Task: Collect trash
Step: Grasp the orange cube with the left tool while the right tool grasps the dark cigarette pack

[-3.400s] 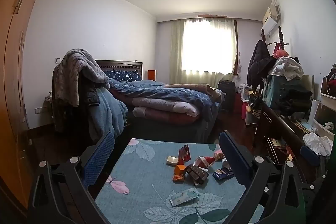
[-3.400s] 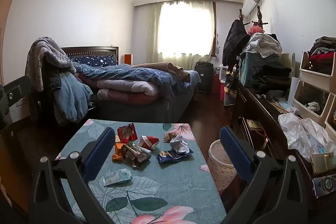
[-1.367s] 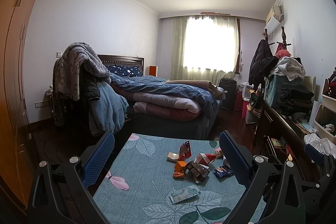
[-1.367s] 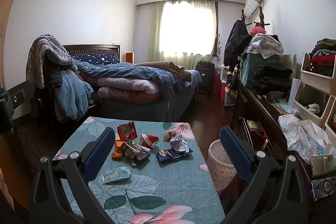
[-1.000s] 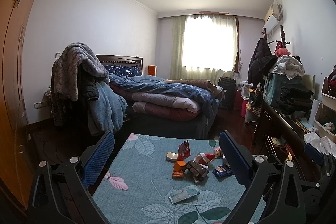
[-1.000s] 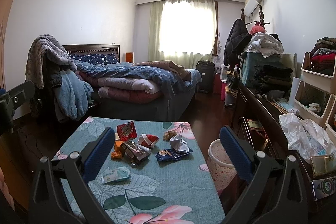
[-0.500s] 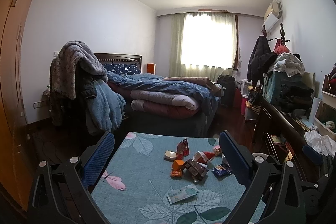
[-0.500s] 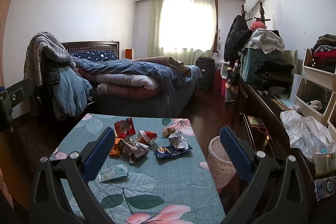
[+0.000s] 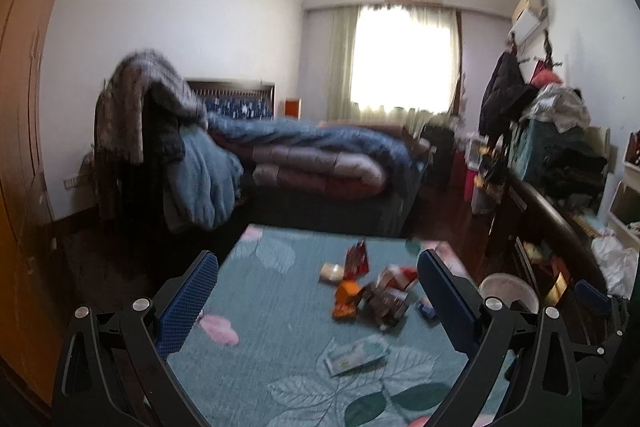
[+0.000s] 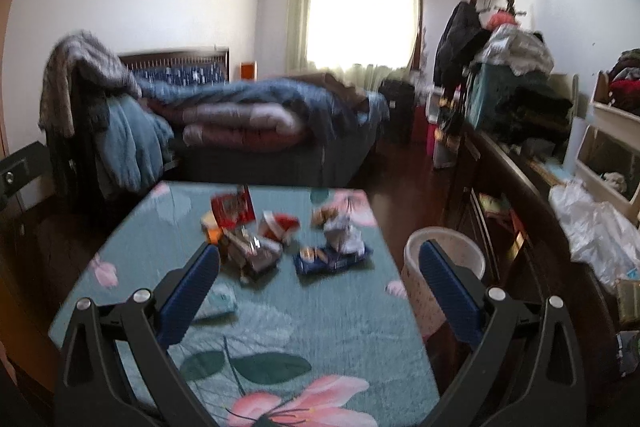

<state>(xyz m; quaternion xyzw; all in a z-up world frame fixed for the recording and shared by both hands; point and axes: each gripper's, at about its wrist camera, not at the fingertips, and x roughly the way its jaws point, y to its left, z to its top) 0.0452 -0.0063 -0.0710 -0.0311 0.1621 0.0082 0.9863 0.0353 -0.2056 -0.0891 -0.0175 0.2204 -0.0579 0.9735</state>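
A pile of wrappers and small boxes (image 9: 372, 291) lies on a table with a teal floral cloth (image 9: 280, 315). In the right wrist view the pile (image 10: 256, 239) includes a red packet (image 10: 232, 209), a blue wrapper (image 10: 330, 258) and crumpled foil (image 10: 340, 233). A pale tissue pack (image 9: 356, 353) lies nearer, also seen by the right wrist (image 10: 218, 301). A white waste bin (image 10: 442, 267) stands at the table's right edge. My left gripper (image 9: 318, 299) and right gripper (image 10: 320, 283) are open and empty, above the table's near side.
A bed (image 10: 256, 115) with heaped quilts stands beyond the table. A dark dresser (image 10: 520, 211) with clothes and a plastic bag (image 10: 592, 231) runs along the right wall. A wooden wardrobe (image 9: 20, 147) is on the left.
Both grippers have moved forward and down toward the table; the trash pile looks nearer and the views are blurred by motion. Both stay open.
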